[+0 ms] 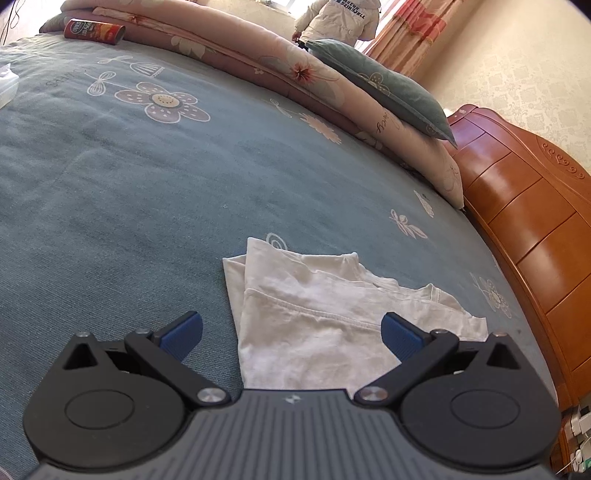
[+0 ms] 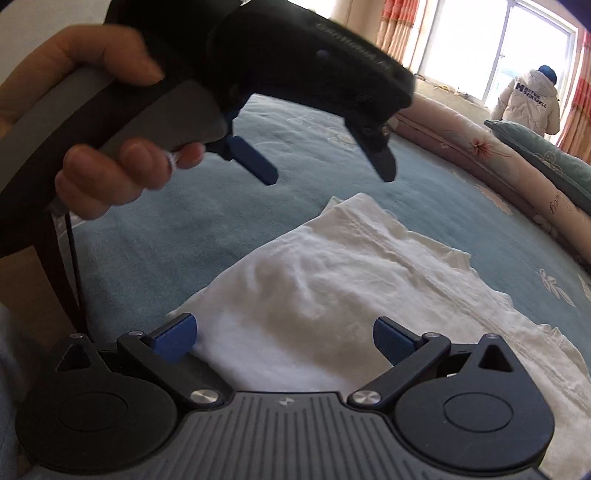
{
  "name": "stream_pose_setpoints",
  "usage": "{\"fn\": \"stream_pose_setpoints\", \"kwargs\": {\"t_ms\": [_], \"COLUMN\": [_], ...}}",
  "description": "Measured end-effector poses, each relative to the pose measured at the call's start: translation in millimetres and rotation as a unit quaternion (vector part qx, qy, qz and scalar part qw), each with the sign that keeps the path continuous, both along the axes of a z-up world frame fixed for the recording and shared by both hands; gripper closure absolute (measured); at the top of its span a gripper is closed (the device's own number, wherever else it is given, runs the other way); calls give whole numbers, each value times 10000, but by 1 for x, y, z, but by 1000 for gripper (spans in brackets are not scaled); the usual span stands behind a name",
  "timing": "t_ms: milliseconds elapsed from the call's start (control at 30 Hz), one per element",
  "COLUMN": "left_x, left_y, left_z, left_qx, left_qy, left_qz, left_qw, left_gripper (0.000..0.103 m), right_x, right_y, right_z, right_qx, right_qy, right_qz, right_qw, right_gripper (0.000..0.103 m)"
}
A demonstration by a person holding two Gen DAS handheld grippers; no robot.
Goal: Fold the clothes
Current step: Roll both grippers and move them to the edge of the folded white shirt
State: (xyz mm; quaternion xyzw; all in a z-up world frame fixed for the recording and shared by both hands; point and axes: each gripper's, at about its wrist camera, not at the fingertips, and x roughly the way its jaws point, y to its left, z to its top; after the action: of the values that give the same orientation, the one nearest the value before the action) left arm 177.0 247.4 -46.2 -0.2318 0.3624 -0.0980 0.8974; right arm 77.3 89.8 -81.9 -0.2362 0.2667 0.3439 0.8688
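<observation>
A white garment (image 1: 314, 325) lies folded into a rough rectangle on the blue flowered bedsheet (image 1: 129, 184). My left gripper (image 1: 291, 332) hovers open just above the garment's near edge, with nothing between its blue pads (image 1: 184, 332). In the right wrist view the same garment (image 2: 332, 277) spreads out under my right gripper (image 2: 284, 338), which is also open and holds nothing. Above the garment's far end hangs the left gripper (image 2: 321, 166), held by a hand (image 2: 110, 177), its fingers apart.
A rolled pink floral quilt (image 1: 295, 74) and a green pillow (image 1: 388, 88) lie along the bed's far side by a wooden headboard (image 1: 517, 206). A red snack can (image 1: 94, 31) rests at the far left. A person in a white jacket (image 2: 528, 99) stands by the window.
</observation>
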Motion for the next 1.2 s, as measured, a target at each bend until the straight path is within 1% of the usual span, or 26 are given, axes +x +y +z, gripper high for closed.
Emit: {"fn": "stream_pose_setpoints", "kwargs": {"t_ms": [100, 167, 233, 367, 433, 500, 567, 667, 800, 900, 1067, 1200], "left_x": [-1, -1, -1, 0, 1, 2, 2, 1, 1, 2, 2, 2], "left_y": [1, 2, 2, -1, -2, -3, -3, 1, 7, 7, 5, 6], "left_z": [1, 0, -1, -4, -6, -7, -9, -9, -11, -13, -13, -15], "left_qx": [-125, -210, -275, -270, -304, -430, -550, -629, -776, -887, -934, -994], "left_qy": [10, 22, 71, 173, 231, 281, 315, 326, 386, 417, 438, 494], "left_qz": [-84, -105, -82, -92, -134, -203, -255, -210, -93, -125, -189, -147], "left_qw": [9999, 9997, 9996, 9994, 9992, 9985, 9977, 9973, 9962, 9951, 9945, 9937], "left_gripper": [1, 1, 1, 1, 1, 1, 1, 1, 1, 1, 1, 1], "right_x": [-28, -38, -41, -42, -41, -39, -35, -37, -42, -40, -32, -28], "right_y": [-7, -12, -15, -13, -8, 0, 9, 16, 21, 26, 22, 18], "right_z": [7, 12, 14, 16, 14, 10, 4, 1, -1, -3, 7, 17], "right_qx": [154, 23, -232, -841, -1165, -1487, -1800, -2044, -2260, -2390, -2317, -2149], "right_qy": [-452, -777, -993, -1168, -1314, -1466, -1498, -1679, -1873, -2067, -2300, -2225], "right_qz": [386, 330, 274, 408, 478, 528, 581, 748, 898, 932, 645, 438], "right_qw": [9981, 9964, 9944, 9887, 9833, 9765, 9705, 9615, 9517, 9442, 9430, 9499], "right_gripper": [0, 0, 0, 0, 0, 0, 0, 0, 0, 0, 0, 0]}}
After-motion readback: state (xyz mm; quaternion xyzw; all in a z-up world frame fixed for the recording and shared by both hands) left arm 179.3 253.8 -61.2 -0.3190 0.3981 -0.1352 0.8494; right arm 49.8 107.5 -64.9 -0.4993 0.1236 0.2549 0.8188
